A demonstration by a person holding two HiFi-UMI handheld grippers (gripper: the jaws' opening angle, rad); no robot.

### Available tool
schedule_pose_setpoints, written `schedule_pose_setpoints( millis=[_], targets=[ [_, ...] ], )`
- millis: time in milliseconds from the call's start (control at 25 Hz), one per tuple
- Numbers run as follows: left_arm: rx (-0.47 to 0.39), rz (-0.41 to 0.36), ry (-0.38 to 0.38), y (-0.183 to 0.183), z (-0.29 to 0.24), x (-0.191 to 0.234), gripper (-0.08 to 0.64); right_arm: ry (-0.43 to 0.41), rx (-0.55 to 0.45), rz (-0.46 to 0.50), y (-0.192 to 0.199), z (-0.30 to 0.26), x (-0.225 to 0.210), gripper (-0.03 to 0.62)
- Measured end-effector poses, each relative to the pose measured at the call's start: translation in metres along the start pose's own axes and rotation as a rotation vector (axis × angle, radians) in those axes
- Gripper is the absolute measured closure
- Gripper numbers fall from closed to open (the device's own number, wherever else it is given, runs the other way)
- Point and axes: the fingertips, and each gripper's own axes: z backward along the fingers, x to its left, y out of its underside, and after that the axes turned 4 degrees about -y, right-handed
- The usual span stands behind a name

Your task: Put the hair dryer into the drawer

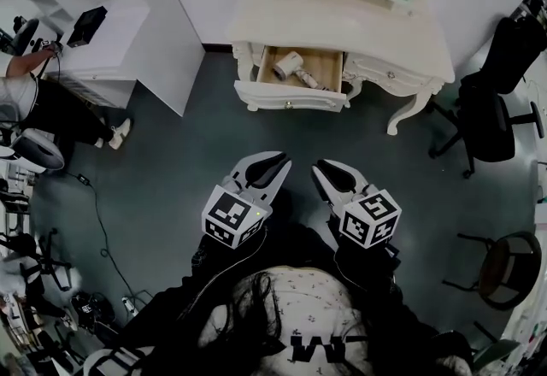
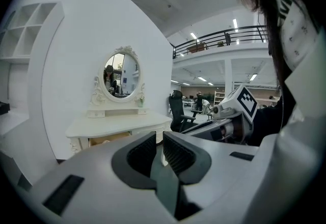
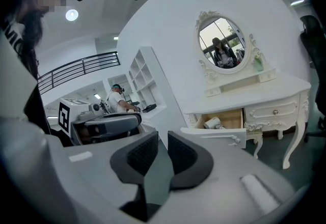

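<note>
A white and pink hair dryer (image 1: 291,65) lies inside the open wooden drawer (image 1: 289,97) of the cream dressing table (image 1: 410,32). The right gripper view also shows the hair dryer (image 3: 212,123) in the drawer (image 3: 230,117). Both grippers hang side by side over the dark floor, well back from the table. My left gripper (image 1: 275,162) (image 2: 159,139) has only a narrow gap between its pads and holds nothing. My right gripper (image 1: 325,169) (image 3: 163,139) stands the same way, empty, and points at the drawer.
A black office chair (image 1: 491,109) stands right of the table and a dark stool (image 1: 500,267) further back right. A white shelf unit (image 1: 94,24) and a seated person (image 1: 34,101) are at the left. Cables (image 1: 94,220) trail over the floor.
</note>
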Motion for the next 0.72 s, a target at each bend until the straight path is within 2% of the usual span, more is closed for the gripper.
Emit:
schedule_pose_setpoints(
  millis=[280,720],
  targets=[
    [-0.016,-0.018,-0.011,0.003,0.014,-0.020,0.529,-0.031,-0.011,0.044,0.006,0.014,0.018,0.548],
    [-0.023,-0.033,0.016,0.004,0.020,-0.041,0.529,-0.009,-0.025,0.065,0.009,0.033,0.026,0.568]
  ],
)
